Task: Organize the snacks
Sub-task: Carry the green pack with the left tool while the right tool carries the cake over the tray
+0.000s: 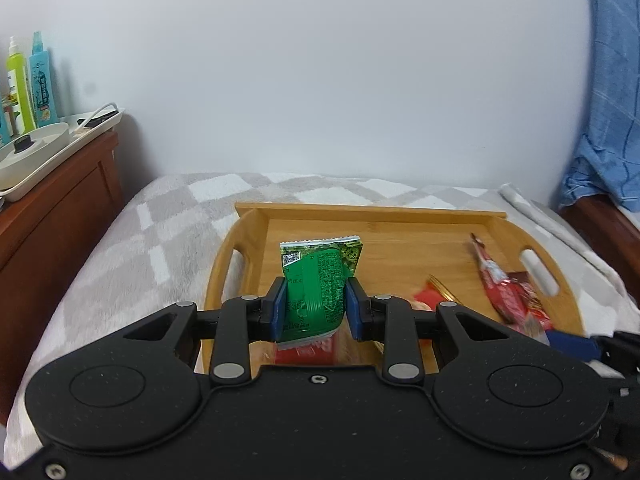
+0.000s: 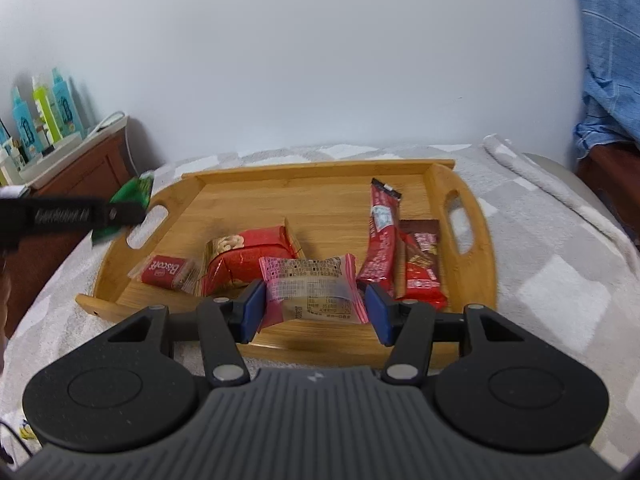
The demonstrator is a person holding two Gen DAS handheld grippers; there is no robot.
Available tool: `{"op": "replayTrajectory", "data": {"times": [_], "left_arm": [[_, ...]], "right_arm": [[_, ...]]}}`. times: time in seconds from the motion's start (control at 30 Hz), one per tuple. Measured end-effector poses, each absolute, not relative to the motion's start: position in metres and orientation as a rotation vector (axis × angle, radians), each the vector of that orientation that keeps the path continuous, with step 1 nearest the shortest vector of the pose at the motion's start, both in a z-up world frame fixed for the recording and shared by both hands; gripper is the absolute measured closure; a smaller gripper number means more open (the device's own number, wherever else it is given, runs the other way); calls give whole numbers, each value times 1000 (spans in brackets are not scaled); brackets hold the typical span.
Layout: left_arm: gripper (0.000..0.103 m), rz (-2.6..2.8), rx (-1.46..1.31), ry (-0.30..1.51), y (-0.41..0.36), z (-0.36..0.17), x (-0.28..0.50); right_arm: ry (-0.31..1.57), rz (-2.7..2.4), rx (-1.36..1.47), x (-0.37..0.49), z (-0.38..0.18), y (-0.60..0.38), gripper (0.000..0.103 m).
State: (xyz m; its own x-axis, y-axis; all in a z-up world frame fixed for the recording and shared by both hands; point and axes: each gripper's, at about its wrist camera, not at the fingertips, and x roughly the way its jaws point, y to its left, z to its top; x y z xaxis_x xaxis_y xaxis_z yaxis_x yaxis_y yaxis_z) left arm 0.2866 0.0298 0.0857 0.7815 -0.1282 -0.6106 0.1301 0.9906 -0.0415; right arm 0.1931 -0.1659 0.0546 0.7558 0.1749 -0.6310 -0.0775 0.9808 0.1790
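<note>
L gripper (image 1: 316, 307) clamps green pkt (image 1: 318, 284), R gripper (image 2: 314, 312) wide, pink pkt (image 2: 312, 290) btwn pads

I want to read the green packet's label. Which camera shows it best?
The left wrist view: the green packet sits centred and close, pinched in the left gripper. The right wrist view shows only a blurred green corner behind that gripper.

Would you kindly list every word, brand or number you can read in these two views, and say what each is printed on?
"Biscoff": small red biscuit packet on the wooden tray.
Green snack packet in the left claw: print and QR code too small to read.
Pink-edged packet between the right claw fingers: too small.
Red stick wrapper: blurred.
Bottles: unreadable.
</note>
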Motion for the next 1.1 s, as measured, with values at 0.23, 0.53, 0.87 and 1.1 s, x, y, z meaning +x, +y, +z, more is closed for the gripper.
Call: {"op": "replayTrajectory", "data": {"times": [0.23, 0.53, 0.87, 1.1], "left_arm": [[75, -115, 19, 716, 28, 60, 321], [75, -91, 22, 760, 22, 32, 344], [75, -92, 40, 771, 17, 22, 354], [74, -91, 49, 765, 16, 20, 356]], "right_arm": [[727, 146, 115, 210, 44, -158, 46], [728, 120, 71, 218, 38, -156, 45], [745, 106, 88, 223, 30, -160, 45], [747, 100, 89, 225, 27, -161, 45]]}}
